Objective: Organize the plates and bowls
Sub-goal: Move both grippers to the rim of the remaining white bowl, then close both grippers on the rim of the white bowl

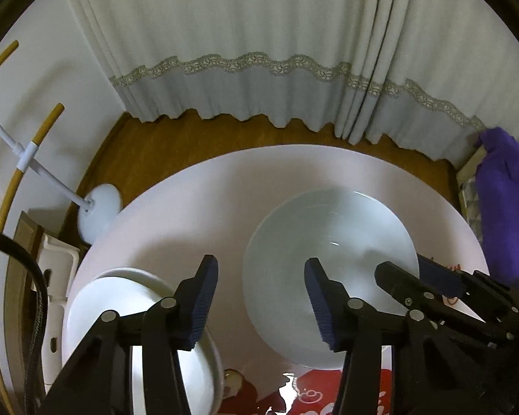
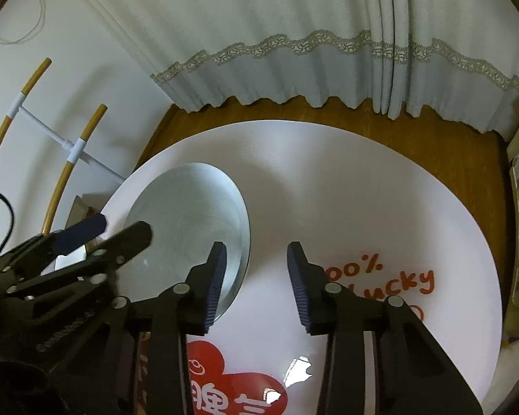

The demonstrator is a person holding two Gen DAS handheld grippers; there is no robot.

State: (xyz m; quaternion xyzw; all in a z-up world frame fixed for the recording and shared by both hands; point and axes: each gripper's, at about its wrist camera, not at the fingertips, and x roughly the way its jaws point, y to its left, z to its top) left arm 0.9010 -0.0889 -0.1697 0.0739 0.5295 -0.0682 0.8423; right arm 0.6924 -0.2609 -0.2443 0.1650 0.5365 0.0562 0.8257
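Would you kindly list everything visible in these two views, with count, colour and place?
plate: one, pale blue-white, mid-table
bowls: white, stacked at the table's near left edge; count unclear
table: one, round, white with red print
curtain: pale, lace-trimmed, behind the table
floor: brown wood
stand: one, white with tan rods, left of the table
cloth: one, purple, far right
left tongs: black with blue pads, open
right tongs: black with blue pads, open
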